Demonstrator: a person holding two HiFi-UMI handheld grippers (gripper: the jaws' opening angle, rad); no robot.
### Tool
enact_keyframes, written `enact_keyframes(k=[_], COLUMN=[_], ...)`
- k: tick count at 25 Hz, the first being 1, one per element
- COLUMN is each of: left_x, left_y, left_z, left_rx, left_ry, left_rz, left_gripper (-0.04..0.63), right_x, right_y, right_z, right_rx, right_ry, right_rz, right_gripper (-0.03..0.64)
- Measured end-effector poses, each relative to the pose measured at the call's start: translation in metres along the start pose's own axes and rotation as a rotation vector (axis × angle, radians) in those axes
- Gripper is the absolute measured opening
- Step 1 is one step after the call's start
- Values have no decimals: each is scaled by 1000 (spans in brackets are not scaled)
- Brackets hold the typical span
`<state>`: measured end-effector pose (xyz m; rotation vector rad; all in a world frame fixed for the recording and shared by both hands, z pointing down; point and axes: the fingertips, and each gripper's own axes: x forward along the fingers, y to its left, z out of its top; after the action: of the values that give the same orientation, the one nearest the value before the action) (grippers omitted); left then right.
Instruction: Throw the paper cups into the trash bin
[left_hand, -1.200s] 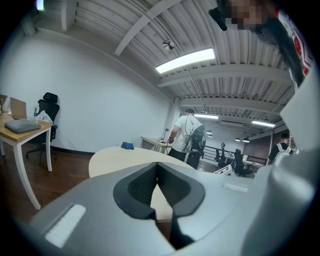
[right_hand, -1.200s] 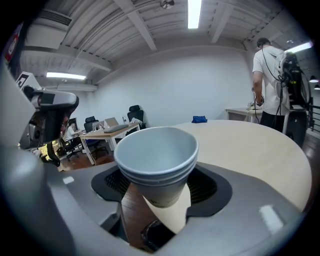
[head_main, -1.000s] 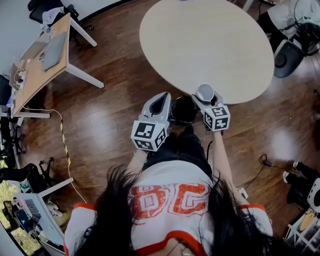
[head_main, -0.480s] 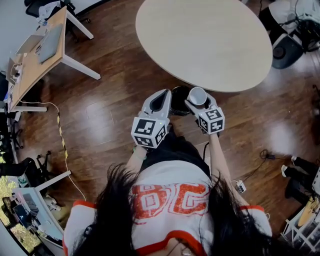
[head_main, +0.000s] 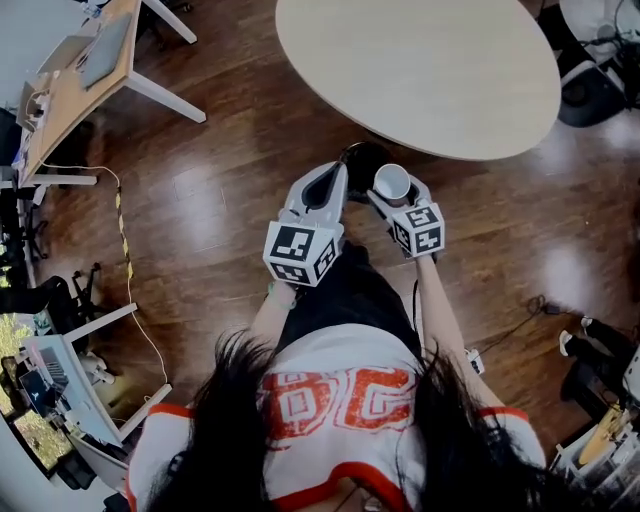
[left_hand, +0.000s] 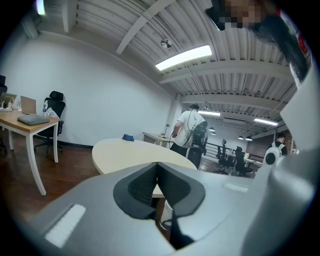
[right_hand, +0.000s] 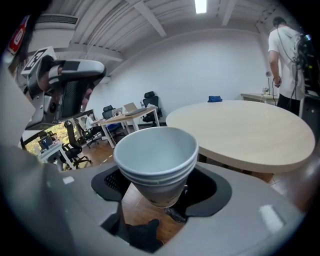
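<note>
Paper cups (right_hand: 156, 159), nested one inside another so that several rims are stacked, are held upright, mouth upward, in the right gripper (right_hand: 161, 189). Its jaws are spread wide and pressed against the sides of the stack below the rims. The inside of the top cup is seen to be white and empty.

In the head view the stack is found just off the near edge of the round table (head_main: 420, 70), above the wooden floor (head_main: 220, 230) and just beside the trash bin (head_main: 358, 162). The trash bin is a dark round container set on the floor, partly tucked under the table's near edge. Its inside is too dark for any contents to be made out. Whether the cups are over its rim or just short of it cannot be told.

The left gripper (left_hand: 157, 172) is held alongside the right one, with the bin just beyond the two tips. Its jaws are closed together, and nothing is gripped between them.
</note>
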<state>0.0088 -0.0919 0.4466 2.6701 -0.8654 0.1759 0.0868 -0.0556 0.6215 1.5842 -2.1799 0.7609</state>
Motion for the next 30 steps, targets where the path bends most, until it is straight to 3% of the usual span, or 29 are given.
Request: enact_keyframes(k=[12,22,30], left_x=[3,38,38], left_y=[25,59,71], left_z=[-35,-119,-142], left_rx=[12,49,43], left_ry=[30,79,104], left_rz=[13,-20,-10], left_gripper=[0,0,0], right_x=[62,132,143], right_y=[-31,-74,-84], right_z=[-51,-131,-145], right_rx=[37,68,89], right_ry=[87,135,139], right_rz=[-30,-65,-86], right_gripper=[334,334,339])
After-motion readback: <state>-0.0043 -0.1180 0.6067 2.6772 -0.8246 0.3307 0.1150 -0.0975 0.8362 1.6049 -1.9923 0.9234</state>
